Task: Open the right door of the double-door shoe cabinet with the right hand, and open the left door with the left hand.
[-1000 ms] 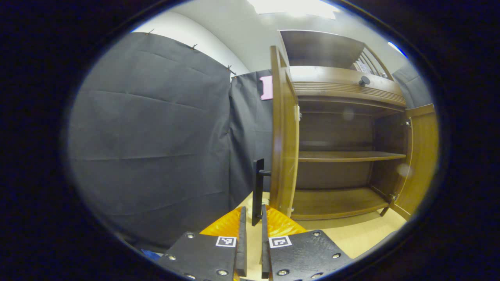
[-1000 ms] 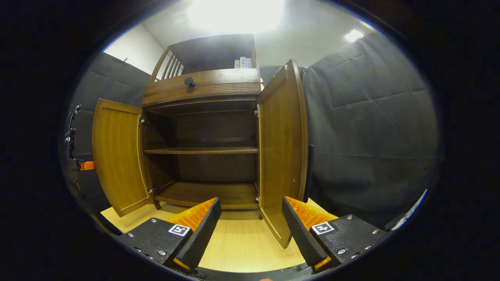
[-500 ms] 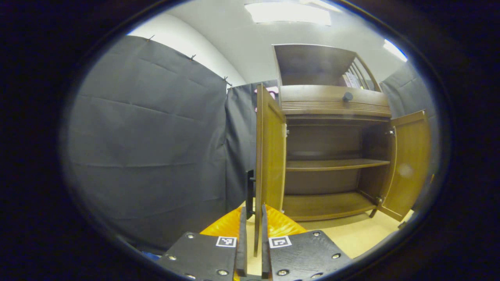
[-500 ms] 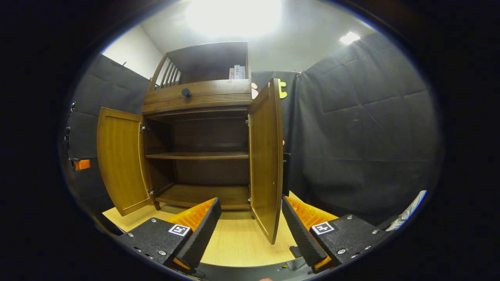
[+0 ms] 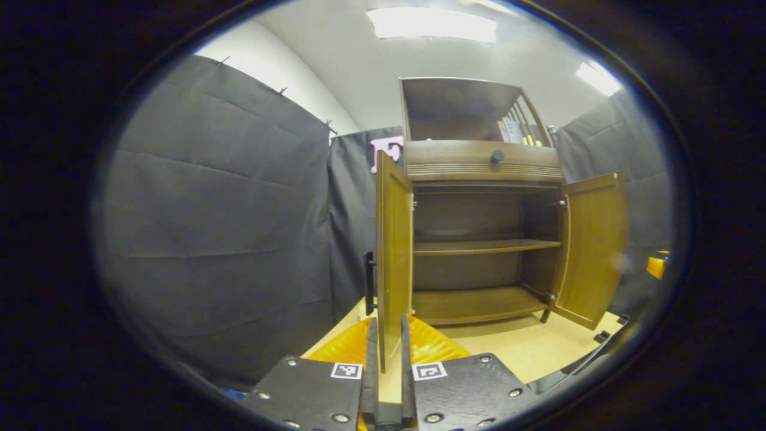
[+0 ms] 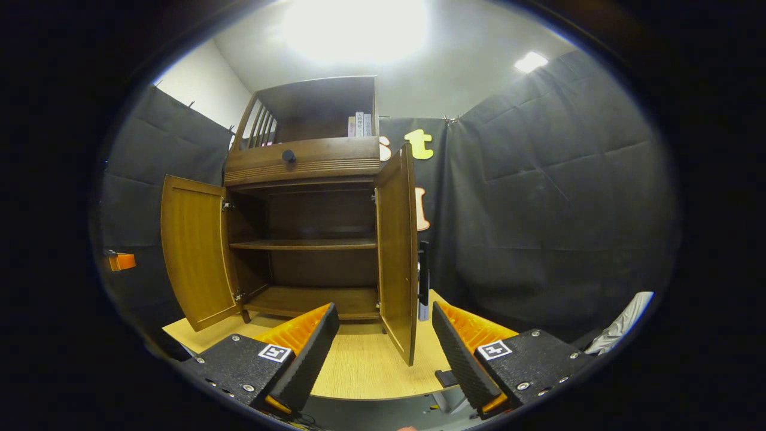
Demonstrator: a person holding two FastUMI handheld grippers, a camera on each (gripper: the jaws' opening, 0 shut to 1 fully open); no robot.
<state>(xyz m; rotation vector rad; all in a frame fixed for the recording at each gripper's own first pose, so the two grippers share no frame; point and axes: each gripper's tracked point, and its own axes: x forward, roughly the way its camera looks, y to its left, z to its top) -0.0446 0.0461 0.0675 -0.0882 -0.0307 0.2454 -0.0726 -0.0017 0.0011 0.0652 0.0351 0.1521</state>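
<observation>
The brown shoe cabinet (image 5: 485, 170) stands with both doors swung open and bare shelves inside. In the left gripper view the left door (image 5: 394, 257) is edge-on, its black bar handle (image 5: 370, 281) on the outer face. My left gripper (image 5: 388, 320) hangs back from it, its fingers (image 5: 371, 359) a narrow slit apart with nothing between them. In the right gripper view the right door (image 6: 396, 257) is edge-on too, with its handle (image 6: 423, 278) behind it. My right gripper (image 6: 384, 308) is wide open, short of that door and not touching it.
The cabinet sits on a light wooden table (image 6: 359, 365), whose front edge lies just ahead of my right gripper. A drawer with a black knob (image 6: 289, 157) tops the doors, with books (image 6: 359, 124) above. Black cloth walls close in on both sides. A white cloth (image 6: 622, 326) lies at right.
Both grippers have drawn back from the cabinet, which looks smaller now. The left door's handle, between my left fingertips a second ago, is now well ahead. Both doors stay open.
</observation>
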